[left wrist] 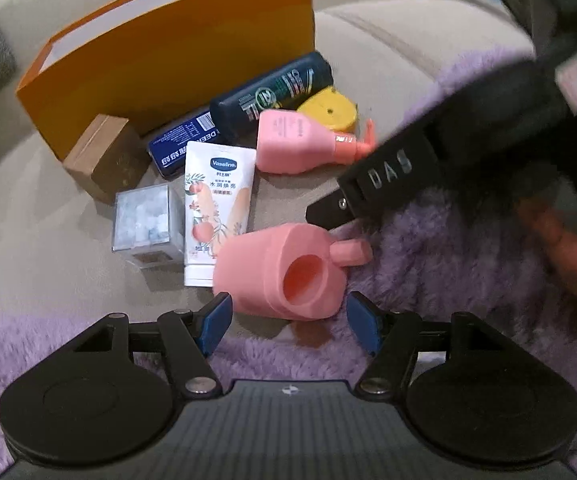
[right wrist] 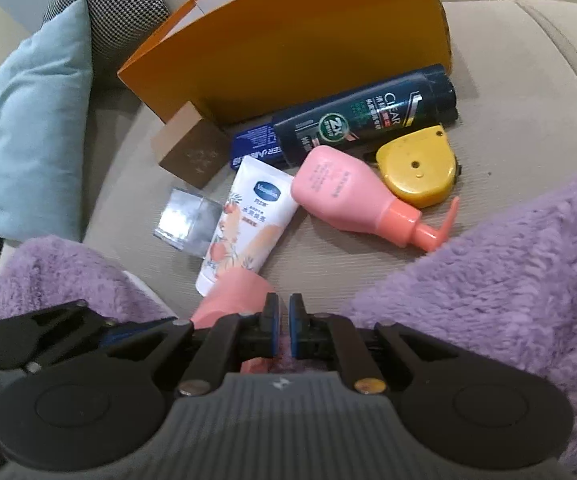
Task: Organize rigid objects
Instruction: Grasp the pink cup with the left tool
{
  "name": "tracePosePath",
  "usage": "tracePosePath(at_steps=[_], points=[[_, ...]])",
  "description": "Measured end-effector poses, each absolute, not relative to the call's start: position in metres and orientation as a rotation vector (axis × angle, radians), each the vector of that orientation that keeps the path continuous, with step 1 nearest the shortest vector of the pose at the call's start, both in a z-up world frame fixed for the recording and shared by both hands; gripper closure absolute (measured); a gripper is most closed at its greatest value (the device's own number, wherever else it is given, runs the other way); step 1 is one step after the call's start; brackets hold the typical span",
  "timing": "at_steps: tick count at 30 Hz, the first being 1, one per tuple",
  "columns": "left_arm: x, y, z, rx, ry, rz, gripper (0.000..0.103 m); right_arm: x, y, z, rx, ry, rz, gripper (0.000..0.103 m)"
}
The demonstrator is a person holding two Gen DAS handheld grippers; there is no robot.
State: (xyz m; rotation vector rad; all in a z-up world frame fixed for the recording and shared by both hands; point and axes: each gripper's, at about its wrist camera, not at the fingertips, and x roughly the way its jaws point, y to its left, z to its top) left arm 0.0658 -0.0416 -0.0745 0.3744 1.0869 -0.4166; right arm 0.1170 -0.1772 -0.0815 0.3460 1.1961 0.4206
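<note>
A pink mug (left wrist: 284, 276) lies on its side at the edge of a purple fluffy blanket (left wrist: 448, 280), mouth toward the left wrist camera. My left gripper (left wrist: 288, 320) stands open around its near end, and neither blue pad presses on it. My right gripper (left wrist: 328, 214) reaches in from the upper right, its tip just above the mug's handle (left wrist: 352, 252). In the right wrist view, the right gripper (right wrist: 284, 320) is shut, with the mug (right wrist: 236, 296) just to the left of its fingers. I see nothing held between them.
On the beige sofa seat lie a Vaseline tube (left wrist: 216, 208), pink pump bottle (left wrist: 292, 142), yellow tape measure (left wrist: 330, 112), dark shampoo bottle (left wrist: 272, 96), blue box (left wrist: 184, 140), brown box (left wrist: 104, 156) and clear cube (left wrist: 146, 224). Behind them stands an orange paper bag (left wrist: 168, 52). A teal pillow (right wrist: 36, 120) lies left.
</note>
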Motion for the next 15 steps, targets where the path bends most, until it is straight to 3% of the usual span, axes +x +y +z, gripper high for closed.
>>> tracePosePath(at_steps=[9,11,15], points=[[0.049,-0.082,-0.087,0.717,0.961,-0.414,0.027,0.117,-0.176,-0.082,0.340,1.197,0.419,0.096],[0.050,-0.081,-0.085,0.705,0.953,-0.427,0.034,0.117,-0.177,-0.081,0.344,1.190,0.414,0.096],[0.054,-0.066,-0.070,0.575,0.937,-0.433,0.036,0.114,-0.186,-0.074,0.379,1.142,0.391,0.096]])
